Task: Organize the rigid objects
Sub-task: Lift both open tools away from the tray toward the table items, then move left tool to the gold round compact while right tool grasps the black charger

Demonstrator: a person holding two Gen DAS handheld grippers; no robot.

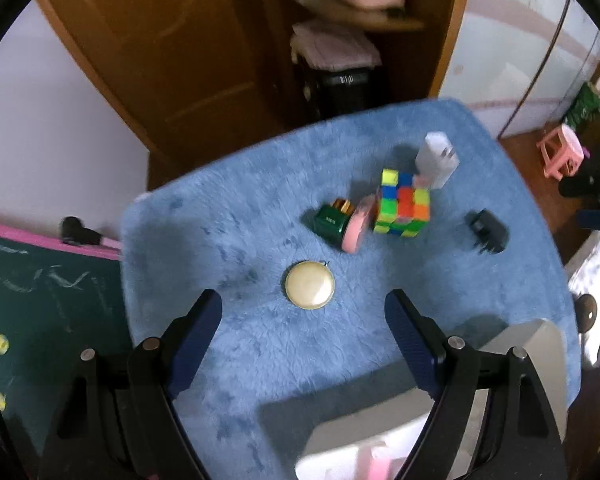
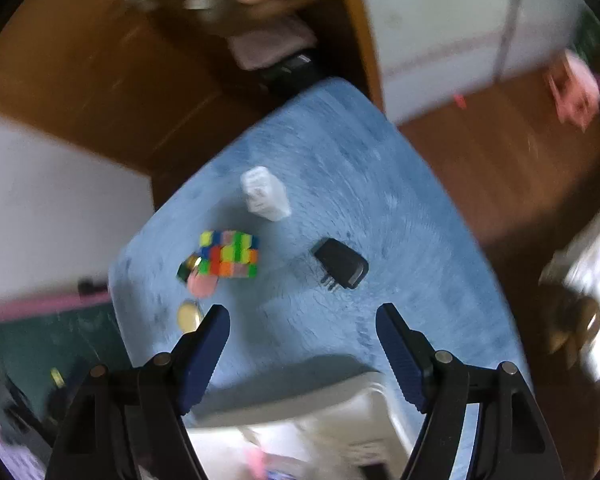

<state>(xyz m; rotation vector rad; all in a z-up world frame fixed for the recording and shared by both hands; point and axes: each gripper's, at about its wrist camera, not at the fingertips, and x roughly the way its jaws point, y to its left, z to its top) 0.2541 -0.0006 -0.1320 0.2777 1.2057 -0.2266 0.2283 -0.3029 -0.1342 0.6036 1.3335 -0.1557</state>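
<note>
From the left wrist, the left gripper (image 1: 302, 320) hung above the fluffy blue mat (image 1: 220, 220) with its fingers wide apart and nothing between them. Taking the multicoloured puzzle cube (image 1: 402, 208) as landmark: a pink disc (image 1: 358, 224) leaned on edge against its left side, a dark green box (image 1: 332, 220) sat just beyond that, a white plug adapter (image 1: 436, 158) stood behind the cube, a black charger (image 1: 486, 230) lay to its right, and a round cream case (image 1: 310, 286) lay flat nearer the camera. A white bin (image 1: 380, 432) stood at the near edge.

From the right wrist, blurred, the right gripper (image 2: 302, 320) was likewise spread and empty. The black charger (image 2: 342, 268) lay right of the cube (image 2: 228, 254), its long axis diagonal, prongs pointing down-left toward the camera.

Judging by this, a fresh pick was being set up; next, each gripper would need lowering astride one object.
</note>
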